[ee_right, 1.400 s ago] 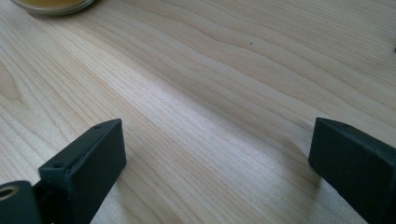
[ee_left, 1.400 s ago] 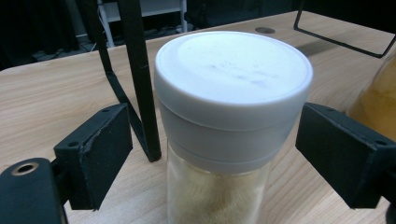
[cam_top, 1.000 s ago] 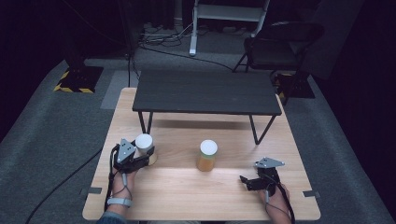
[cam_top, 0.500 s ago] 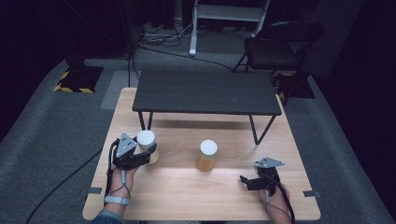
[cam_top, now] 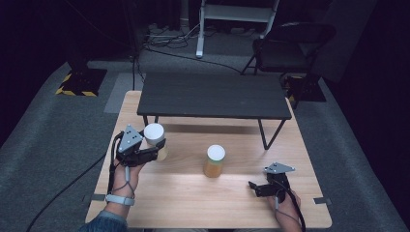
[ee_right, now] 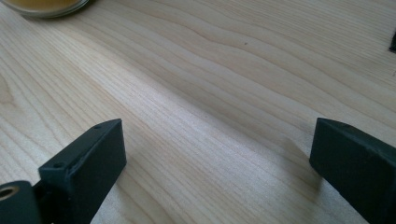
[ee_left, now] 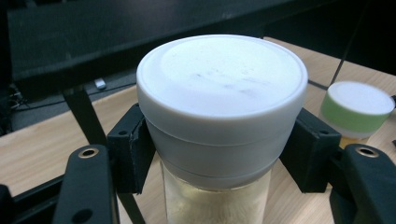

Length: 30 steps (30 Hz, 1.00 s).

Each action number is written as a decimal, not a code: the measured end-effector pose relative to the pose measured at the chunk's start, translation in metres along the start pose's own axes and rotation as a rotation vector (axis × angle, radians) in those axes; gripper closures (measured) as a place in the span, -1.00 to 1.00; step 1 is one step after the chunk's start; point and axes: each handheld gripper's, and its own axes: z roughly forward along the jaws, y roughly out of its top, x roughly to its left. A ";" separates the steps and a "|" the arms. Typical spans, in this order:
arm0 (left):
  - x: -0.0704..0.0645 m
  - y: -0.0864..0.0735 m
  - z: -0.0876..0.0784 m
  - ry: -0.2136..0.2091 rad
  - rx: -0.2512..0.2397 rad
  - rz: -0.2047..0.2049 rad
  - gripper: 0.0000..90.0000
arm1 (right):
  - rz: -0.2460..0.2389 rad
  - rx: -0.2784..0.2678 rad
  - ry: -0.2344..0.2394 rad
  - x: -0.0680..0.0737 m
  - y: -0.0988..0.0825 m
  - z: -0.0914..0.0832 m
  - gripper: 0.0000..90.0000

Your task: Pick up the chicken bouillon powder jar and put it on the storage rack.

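Gripping white-lidded jar (cam_top: pixel 154 137), left gripper (cam_top: pixel 145 152) raised; right gripper (cam_top: pixel 258 188) low, jaws apart.

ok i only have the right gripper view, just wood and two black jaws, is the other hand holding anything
Observer: Yes. The left gripper is shut on a white-lidded jar, pads on the sides below the lid.
Operator: is that jar on the table
Observer: In the high view it looks raised off the table, though I can't be sure.
Operator: whats the amber thing at my top edge
Observer: A second jar with a pale lid, standing mid-table, apart from the right gripper.
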 end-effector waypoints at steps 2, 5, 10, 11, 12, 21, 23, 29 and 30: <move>0.000 0.007 -0.001 -0.004 -0.001 0.008 -0.25 | 0.000 0.000 0.000 0.000 0.000 0.000 -0.92; 0.002 0.018 -0.001 -0.014 -0.009 0.009 -0.25 | 0.000 0.000 0.000 0.000 0.000 0.000 -0.92; 0.005 0.038 -0.001 -0.032 -0.015 0.021 -0.25 | 0.000 0.000 0.000 0.000 0.000 0.000 -0.92; 0.005 0.042 -0.001 -0.032 -0.015 0.024 -0.25 | 0.000 0.000 0.000 0.000 0.000 0.000 -0.92; 0.006 0.046 -0.001 -0.033 -0.016 0.024 -0.25 | 0.000 0.000 0.000 0.000 0.000 0.000 -0.92; 0.006 0.088 0.007 -0.044 -0.026 0.033 -0.24 | -0.002 0.001 0.002 -0.001 0.000 0.000 -0.93; 0.006 0.094 0.009 -0.047 -0.029 0.032 -0.25 | -0.002 0.000 0.002 -0.001 0.000 0.000 -0.93; 0.007 0.114 0.018 -0.052 -0.040 0.028 -0.25 | -0.002 0.001 0.002 -0.001 0.000 0.000 -0.93; 0.007 0.117 0.019 -0.050 -0.042 0.026 -0.25 | -0.002 0.001 0.002 -0.001 0.000 0.000 -0.93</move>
